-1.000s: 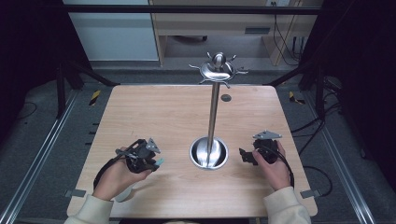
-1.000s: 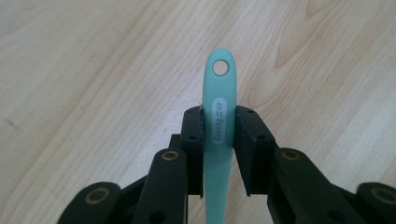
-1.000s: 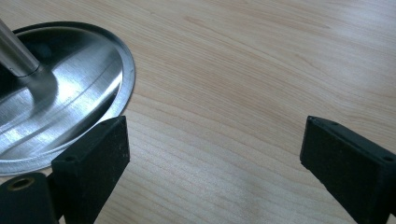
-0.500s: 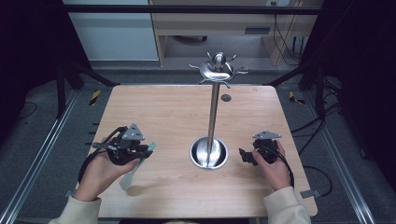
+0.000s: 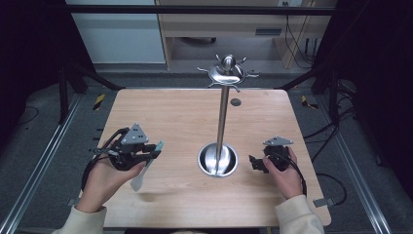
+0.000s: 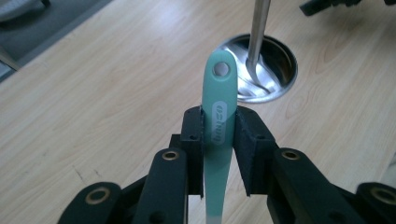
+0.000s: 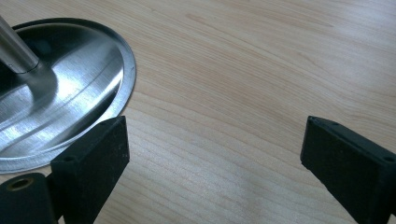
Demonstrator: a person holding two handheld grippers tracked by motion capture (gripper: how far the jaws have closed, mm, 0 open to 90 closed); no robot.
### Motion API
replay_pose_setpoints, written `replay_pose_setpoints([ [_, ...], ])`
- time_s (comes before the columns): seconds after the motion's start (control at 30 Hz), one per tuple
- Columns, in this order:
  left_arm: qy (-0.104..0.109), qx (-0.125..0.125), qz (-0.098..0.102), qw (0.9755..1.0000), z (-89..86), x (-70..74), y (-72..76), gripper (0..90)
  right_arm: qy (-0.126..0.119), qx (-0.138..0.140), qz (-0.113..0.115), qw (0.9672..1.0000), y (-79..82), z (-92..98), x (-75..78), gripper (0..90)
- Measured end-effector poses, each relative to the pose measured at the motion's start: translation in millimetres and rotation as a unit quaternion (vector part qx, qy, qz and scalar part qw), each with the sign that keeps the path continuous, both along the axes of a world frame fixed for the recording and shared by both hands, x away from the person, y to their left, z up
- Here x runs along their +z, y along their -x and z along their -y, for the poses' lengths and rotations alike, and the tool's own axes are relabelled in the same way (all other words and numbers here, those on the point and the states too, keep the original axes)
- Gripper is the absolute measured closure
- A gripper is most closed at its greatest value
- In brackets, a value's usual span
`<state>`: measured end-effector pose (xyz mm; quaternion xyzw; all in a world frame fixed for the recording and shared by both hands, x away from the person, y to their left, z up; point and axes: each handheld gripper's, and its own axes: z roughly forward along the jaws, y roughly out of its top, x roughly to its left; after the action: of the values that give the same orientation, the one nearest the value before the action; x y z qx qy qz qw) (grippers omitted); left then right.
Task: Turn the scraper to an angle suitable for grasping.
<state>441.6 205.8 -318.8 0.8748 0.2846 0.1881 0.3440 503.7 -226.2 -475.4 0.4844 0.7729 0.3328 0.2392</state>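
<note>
My left gripper (image 5: pixel 147 152) is shut on the teal handle of a utensil (image 5: pixel 157 147) over the left part of the table. The handle (image 6: pixel 219 107) stands up between the jaws, its hanging hole at the top. The utensil's pale blade end (image 5: pixel 137 183) points back toward the person. A steel stand rises from a round base (image 5: pixel 217 160) at mid-table, with a thin pole (image 5: pixel 222 122) and a ring of hooks (image 5: pixel 227 73) on top. My right gripper (image 5: pixel 254 163) rests open just right of the base (image 7: pixel 60 107), with bare wood between its jaws.
The wooden table (image 5: pixel 185 112) has a small dark round spot (image 5: pixel 235 102) behind the stand. Metal frame rails run along both sides of the table, and cables trail off its right edge. A desk and a cabinet stand beyond the far edge.
My left gripper has moved left, away from the stand's base, carrying the teal utensil with it. The right gripper has stayed put.
</note>
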Motion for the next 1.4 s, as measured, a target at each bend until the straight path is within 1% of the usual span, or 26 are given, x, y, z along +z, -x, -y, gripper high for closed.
replay_pose_setpoints([
  [0.03, -0.001, -0.001, 0.004, 1.0000, -0.7, 2.5, 1.1, 73.9, -0.001, -0.002, -0.002, 1.0000, 0.2, -0.2, 0.1, 8.3],
  [0.07, 0.009, 0.002, 0.008, 0.9999, -0.5, 4.1, 2.6, 73.9, 0.000, -0.001, 0.000, 1.0000, 0.0, 0.4, 0.0, 8.3],
  [0.17, 0.016, 0.001, 0.020, 0.9997, -0.8, 8.8, 5.5, 73.9, 0.001, -0.004, -0.002, 1.0000, -0.2, 1.5, -0.6, 8.3],
  [0.27, 0.023, 0.005, 0.029, 0.9993, -1.3, 10.1, 6.2, 73.9, 0.003, -0.003, -0.001, 1.0000, 0.1, 0.4, -0.7, 8.3],
  [0.33, 0.031, 0.005, 0.031, 0.9990, -1.2, 9.8, 5.7, 73.9, 0.005, -0.001, 0.000, 1.0000, 0.7, -0.1, -0.4, 8.2],
  [0.43, 0.035, 0.002, 0.035, 0.9988, 0.6, 9.3, 5.2, 73.9, 0.006, -0.001, 0.000, 1.0000, 0.2, -0.5, -0.8, 8.3],
  [0.5, 0.037, -0.001, 0.034, 0.9987, 2.8, 9.3, 5.4, 73.9, 0.000, -0.002, -0.001, 1.0000, 0.1, -0.6, -0.5, 8.3],
  [0.6, 0.035, -0.005, 0.037, 0.9987, 6.1, 9.3, 6.2, 73.9, 0.000, -0.002, 0.000, 1.0000, 0.2, -0.1, -0.3, 8.3],
  [0.63, 0.032, -0.006, 0.037, 0.9988, 6.9, 9.3, 6.9, 73.8, -0.001, -0.001, 0.001, 1.0000, 0.2, -0.2, -0.2, 8.3],
  [0.83, 0.033, -0.007, 0.040, 0.9986, 9.2, 8.8, 9.1, 73.8, -0.001, 0.001, 0.002, 1.0000, 0.2, 0.2, -0.1, 8.3],
  [0.93, 0.037, -0.008, 0.044, 0.9983, 9.7, 9.6, 9.2, 73.9, -0.001, 0.000, 0.000, 1.0000, 0.0, -0.3, -0.5, 8.3],
  [0.97, 0.042, -0.006, 0.046, 0.9981, 10.2, 9.6, 9.5, 73.9, -0.001, -0.002, 0.000, 1.0000, 0.1, -0.7, -0.6, 8.3],
  [1.0, 0.037, -0.008, 0.046, 0.9982, 9.7, 10.4, 9.6, 73.9, -0.001, -0.002, -0.001, 1.0000, 0.0, -0.6, -0.6, 8.3],
  [1.07, 0.041, -0.008, 0.050, 0.9979, 9.5, 10.9, 10.2, 73.8, 0.000, -0.002, -0.001, 1.0000, 0.1, -0.5, -0.5, 8.3],
  [1.37, 0.042, -0.012, 0.053, 0.9976, 11.5, 15.3, 11.6, 73.8, 0.002, 0.001, -0.001, 1.0000, 0.2, -2.0, -1.0, 8.3],
  [1.4, 0.046, -0.012, 0.054, 0.9974, 12.7, 15.6, 11.1, 73.8, 0.002, 0.001, -0.001, 1.0000, 0.2, -2.0, -1.0, 8.3],
])
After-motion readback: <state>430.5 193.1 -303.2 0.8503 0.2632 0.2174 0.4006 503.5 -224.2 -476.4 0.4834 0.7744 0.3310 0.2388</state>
